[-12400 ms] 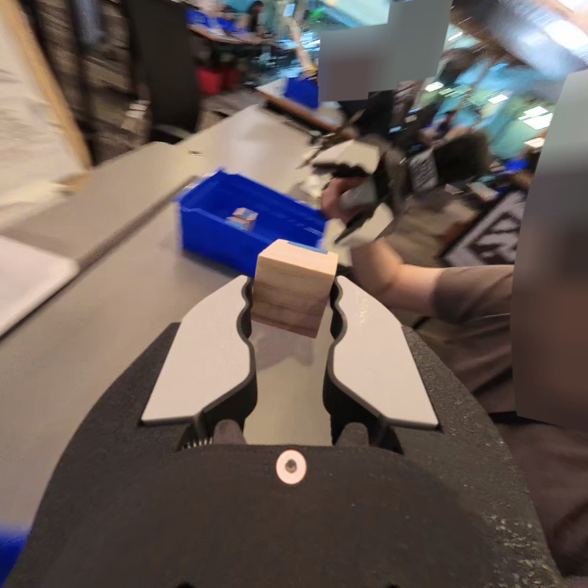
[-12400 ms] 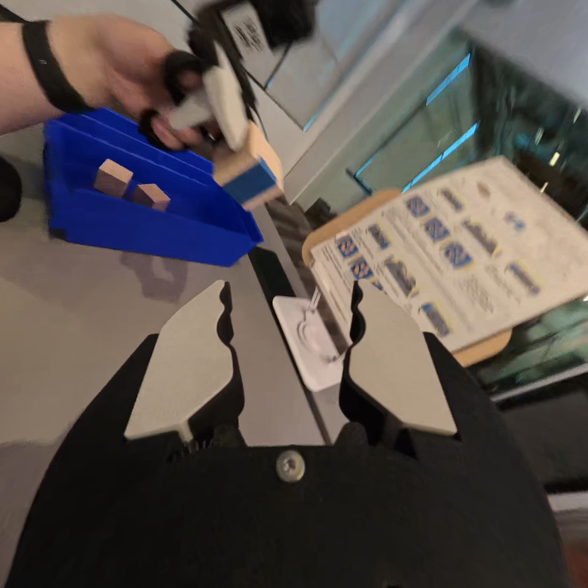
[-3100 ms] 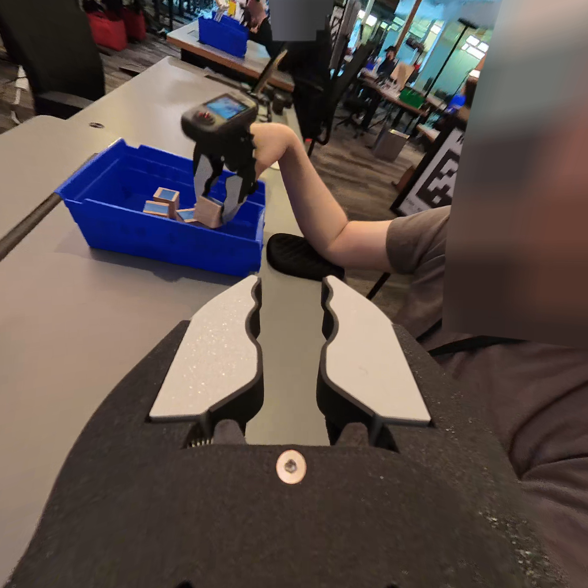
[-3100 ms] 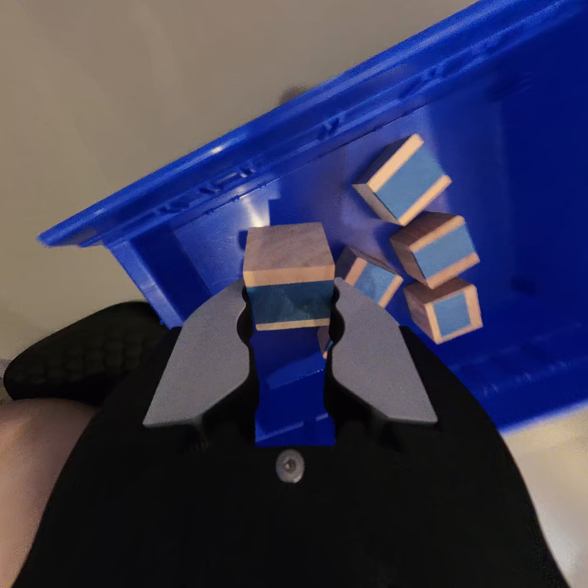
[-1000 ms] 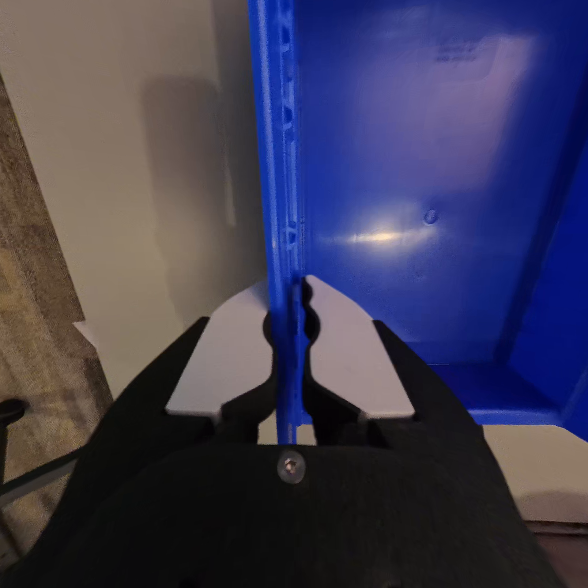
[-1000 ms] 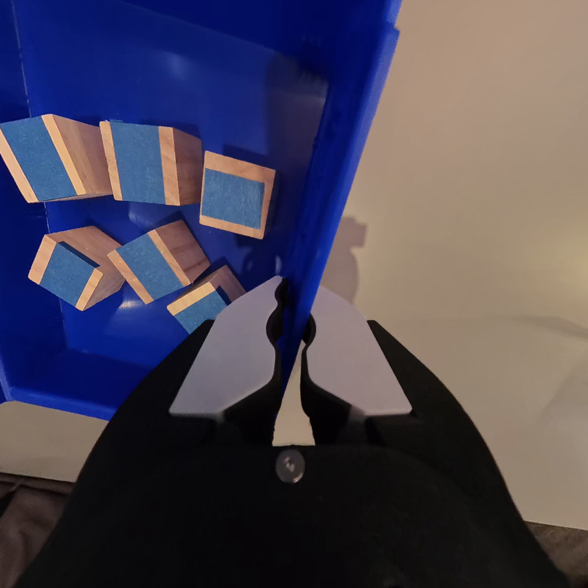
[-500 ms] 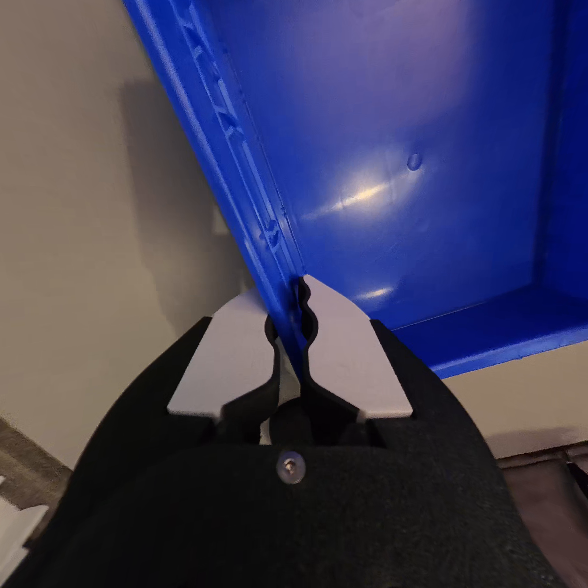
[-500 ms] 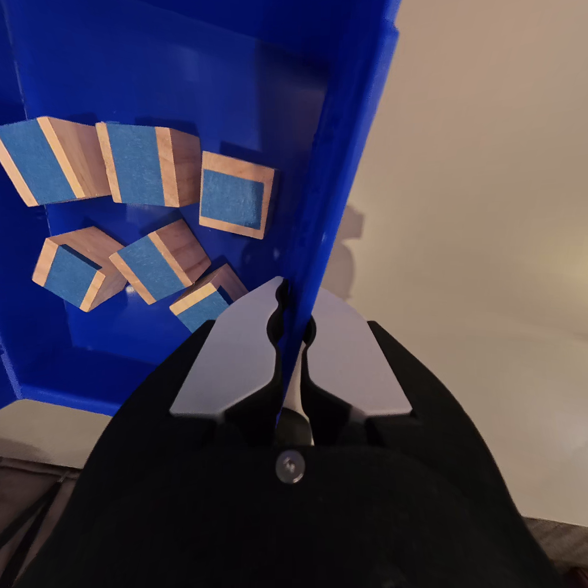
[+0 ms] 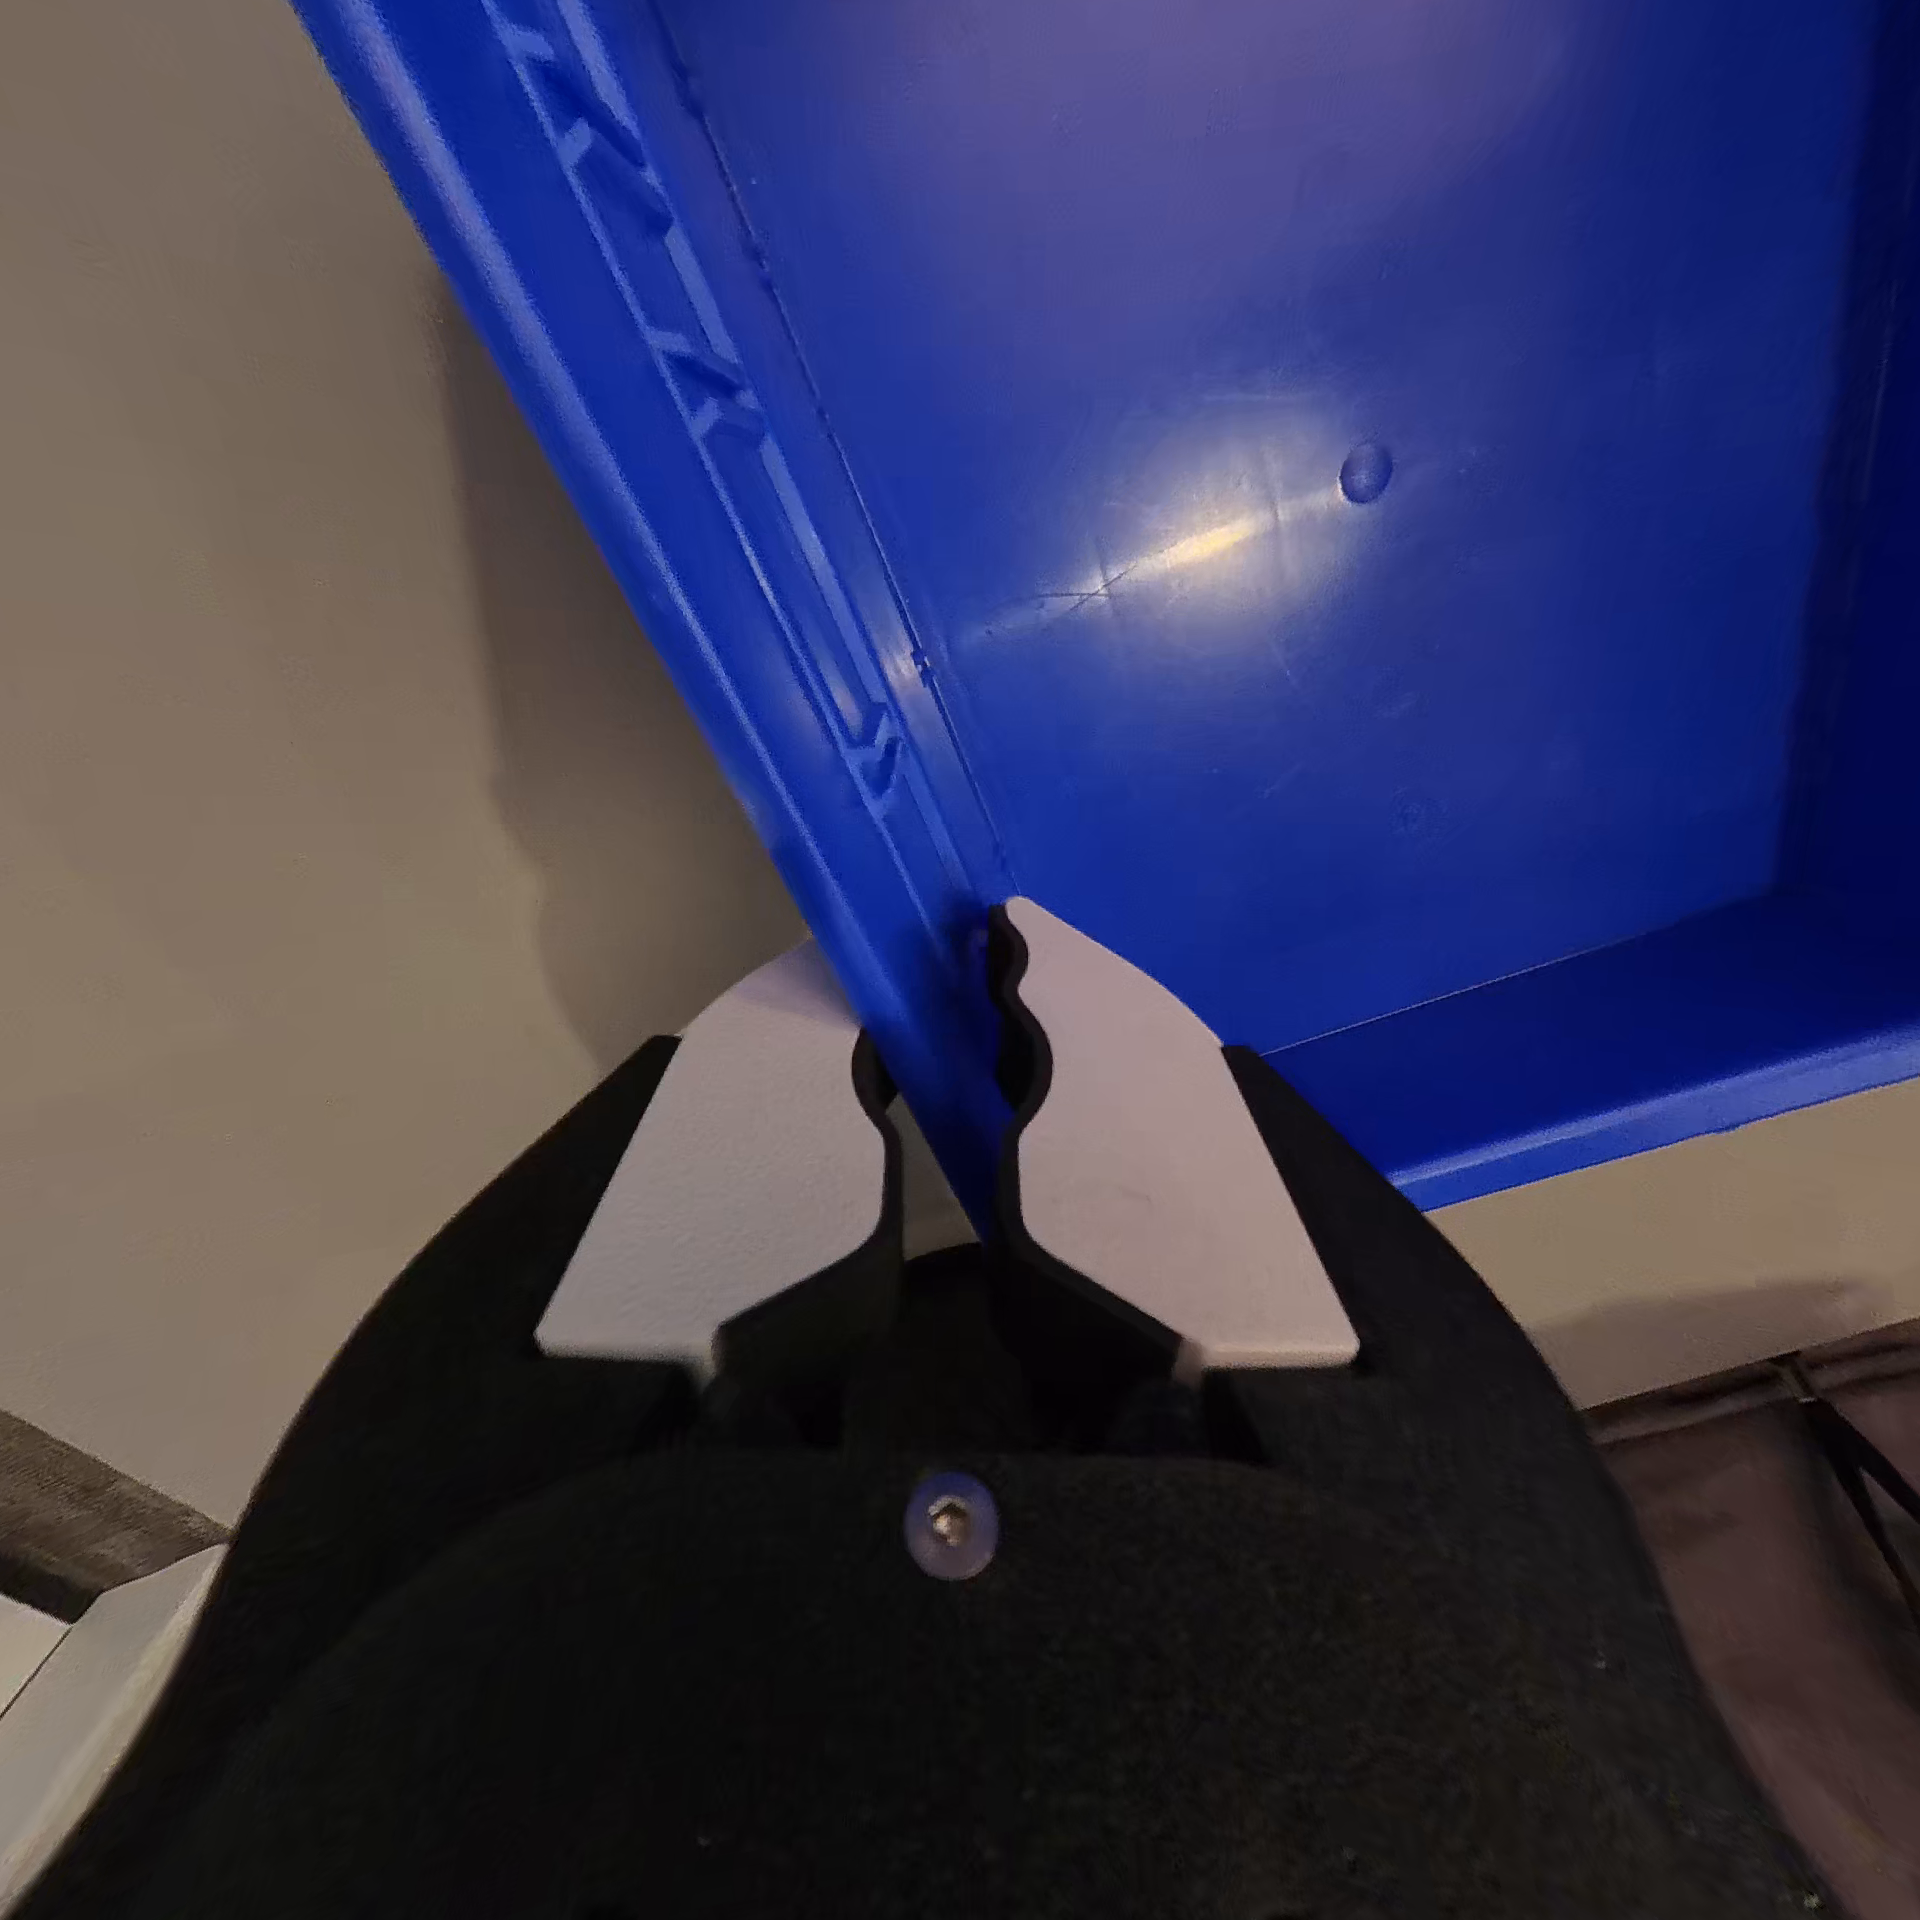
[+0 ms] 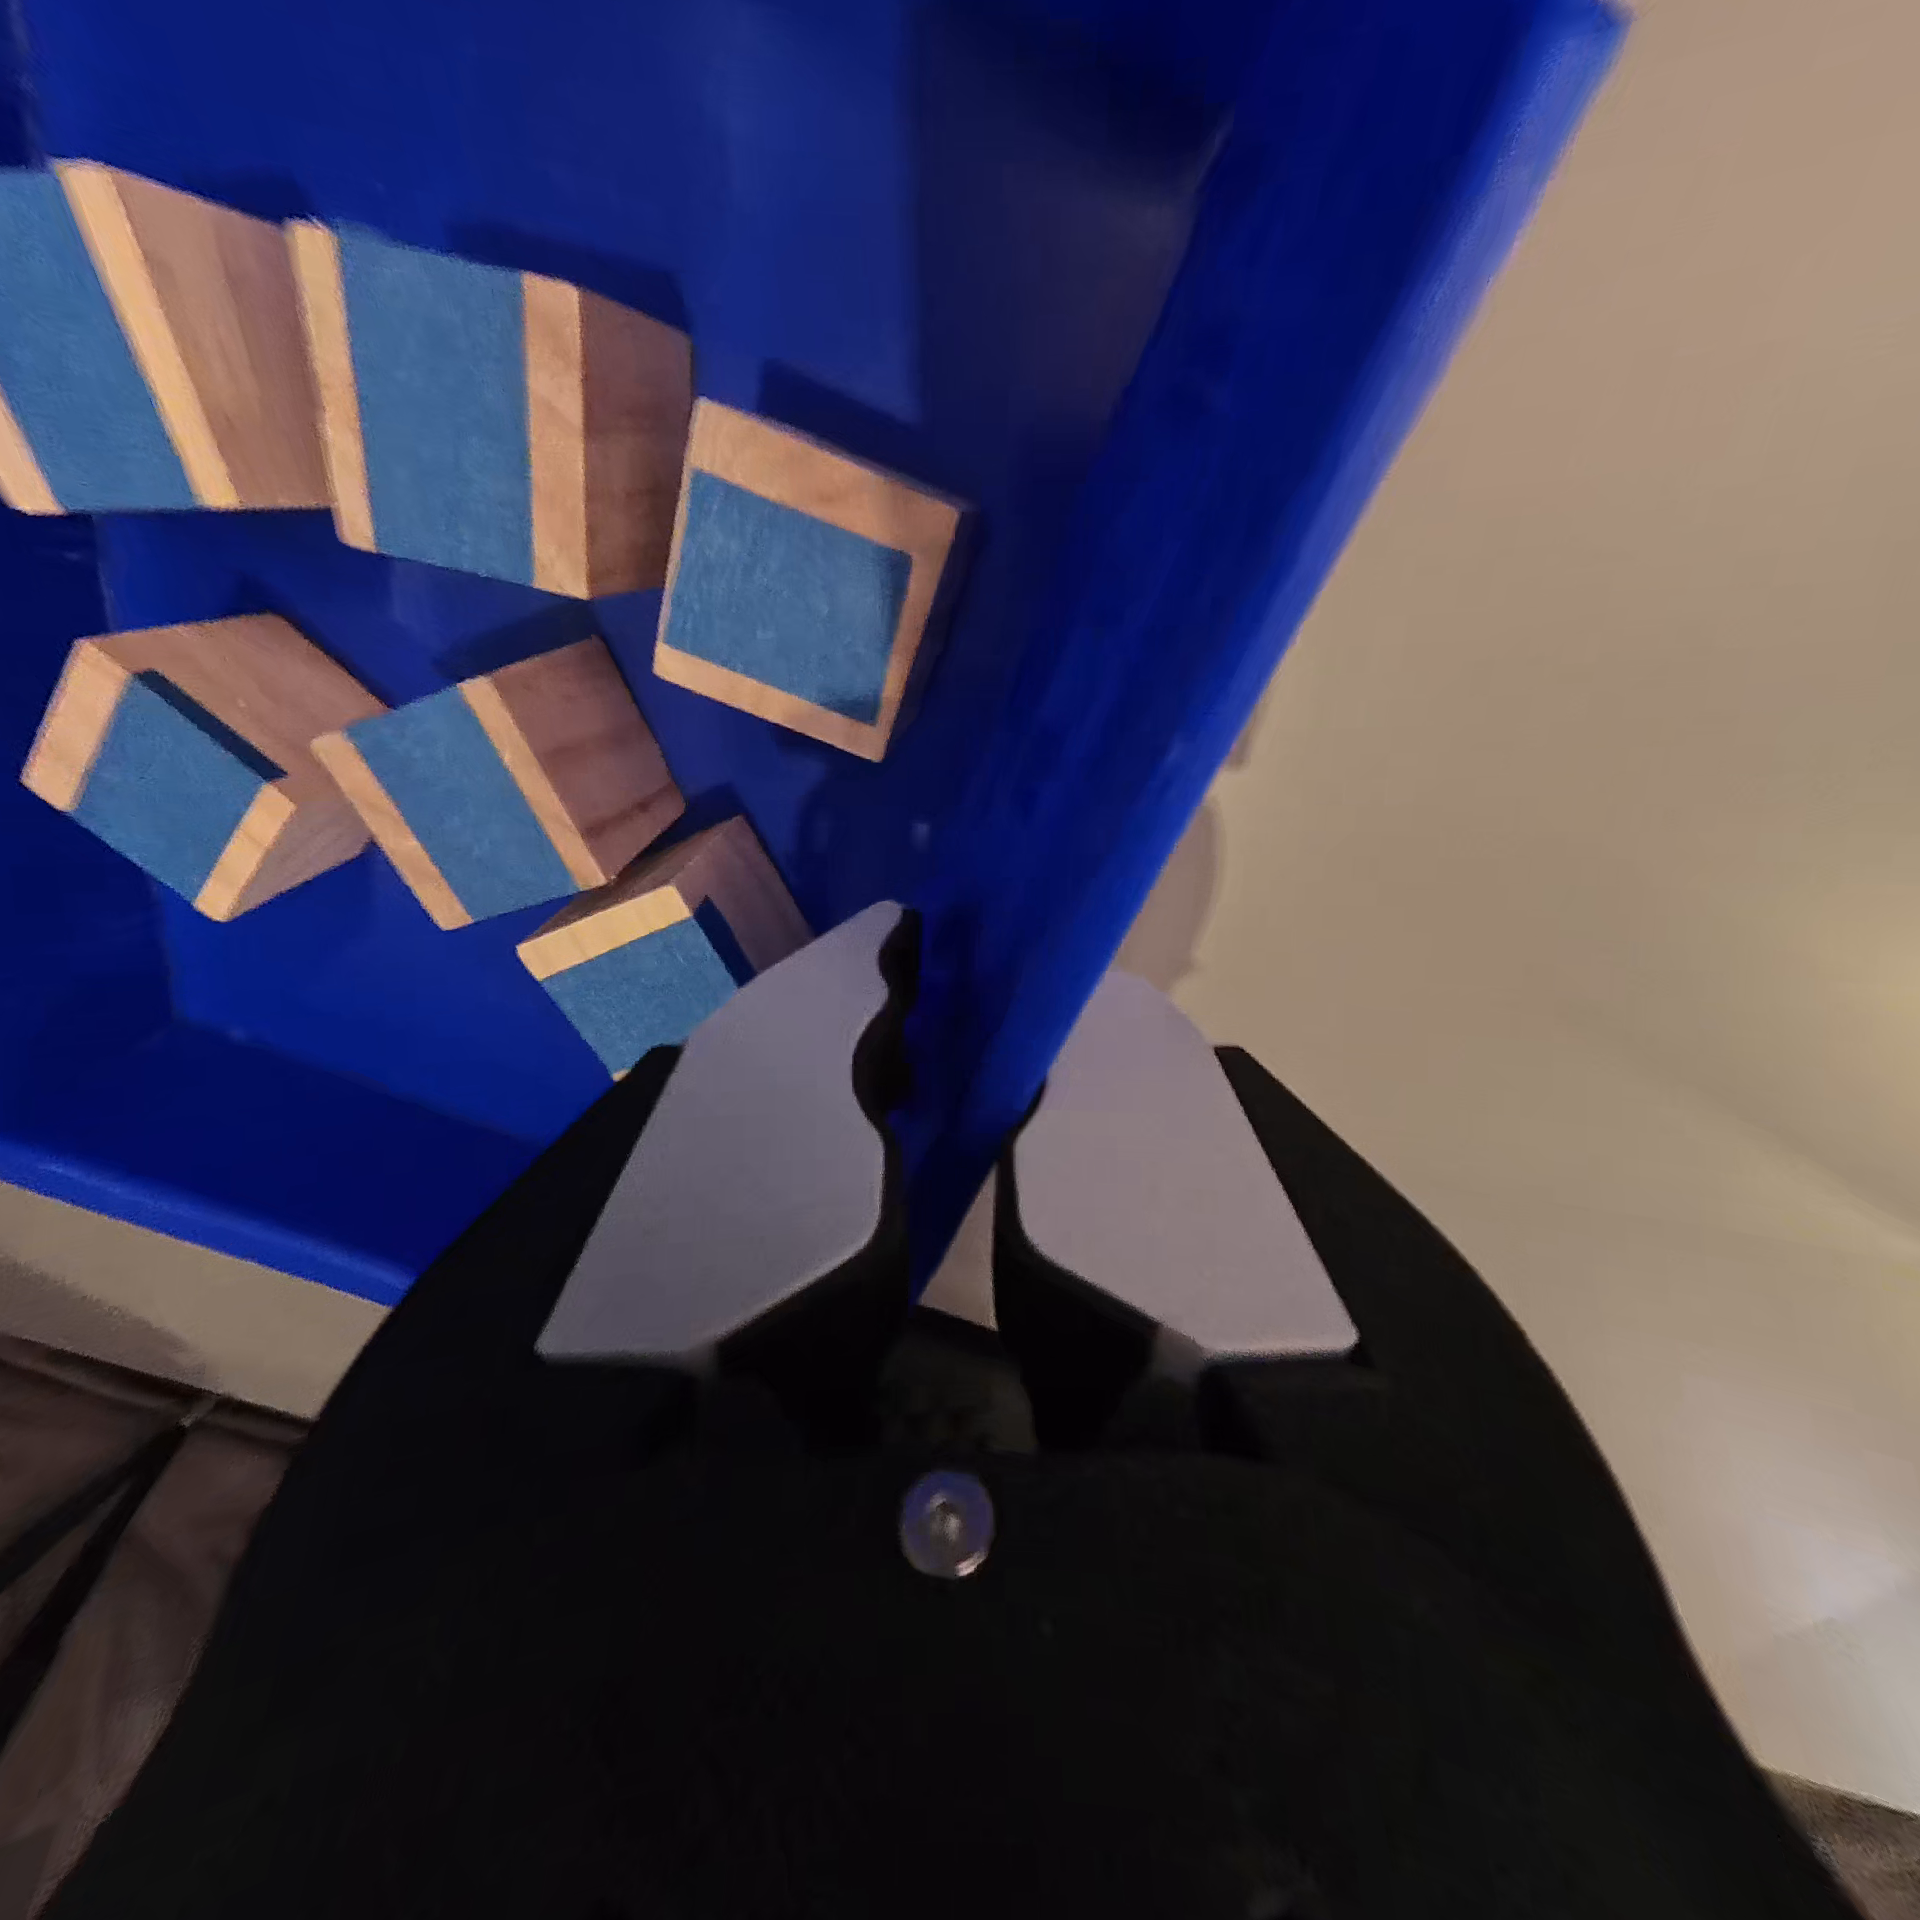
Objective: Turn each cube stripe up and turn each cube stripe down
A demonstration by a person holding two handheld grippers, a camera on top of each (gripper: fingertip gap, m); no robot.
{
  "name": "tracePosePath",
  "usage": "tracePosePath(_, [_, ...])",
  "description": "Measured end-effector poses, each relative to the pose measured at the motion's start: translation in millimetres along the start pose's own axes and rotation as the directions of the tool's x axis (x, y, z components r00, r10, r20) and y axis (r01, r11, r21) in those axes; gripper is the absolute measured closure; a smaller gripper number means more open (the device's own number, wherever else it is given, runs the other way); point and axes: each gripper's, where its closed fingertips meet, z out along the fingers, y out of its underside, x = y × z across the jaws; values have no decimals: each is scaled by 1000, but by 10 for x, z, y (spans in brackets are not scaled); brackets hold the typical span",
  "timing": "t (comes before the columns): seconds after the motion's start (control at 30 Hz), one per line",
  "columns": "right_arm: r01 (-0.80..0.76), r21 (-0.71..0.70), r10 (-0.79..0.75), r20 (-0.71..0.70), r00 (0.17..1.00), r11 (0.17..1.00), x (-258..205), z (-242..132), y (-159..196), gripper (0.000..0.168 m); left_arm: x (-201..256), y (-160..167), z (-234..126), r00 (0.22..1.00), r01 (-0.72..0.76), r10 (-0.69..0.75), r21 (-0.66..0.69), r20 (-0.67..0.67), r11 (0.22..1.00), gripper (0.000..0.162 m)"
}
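A blue plastic bin (image 9: 1351,727) rests on a beige table. My left gripper (image 9: 935,956) is shut on the bin's left wall (image 9: 727,447). My right gripper (image 10: 977,966) is shut on the bin's right wall (image 10: 1195,540). In the right wrist view several wooden cubes lie in the bin with blue stripes facing up, among them one near the wall (image 10: 800,582), one in the middle (image 10: 488,779) and one partly hidden behind my left finger (image 10: 644,956). The left wrist view shows only bare bin floor.
The beige table top (image 9: 260,623) lies left of the bin and also shows to its right (image 10: 1558,831). The table's near edge and a dark floor (image 9: 1787,1507) show at the bottom right of the left wrist view.
The bin has swung in the left wrist view, its wall now slanting up to the left. In the right wrist view the cubes look closer and blurred. Both grippers stay clamped on the walls.
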Motion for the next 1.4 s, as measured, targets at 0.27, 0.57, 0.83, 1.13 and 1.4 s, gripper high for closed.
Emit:
tracePosePath(0.27, [7, 29, -6, -32, 999, 1000, 1, 16, -82, 157, 146, 124, -14, 997, -75, 75, -65, -9, 995, 133])
tracePosePath(0.57, [-66, 44, 70, -82, 994, 997, 32, 22, -104, 155, 5, 27, -361, 987, -25, 43, 112, -158, 993, 131])
tracePosePath(0.83, [-128, -98, 131, 31, 991, 987, -66, 199, 68, 161, -113, 194, -1038, 968, -20, 110, 368, -225, 929, 134])
tracePosePath(1.13, [-139, -107, 146, 62, 987, 985, 26, 131, 107, 162, -428, 541, -2066, 957, 82, 162, 758, -242, 647, 141])
tracePosePath(1.4, [-149, -105, 149, -6, 989, 983, 188, -484, 159, 163, -1058, 974, -2430, 970, 235, -49, 869, -238, 436, 138])
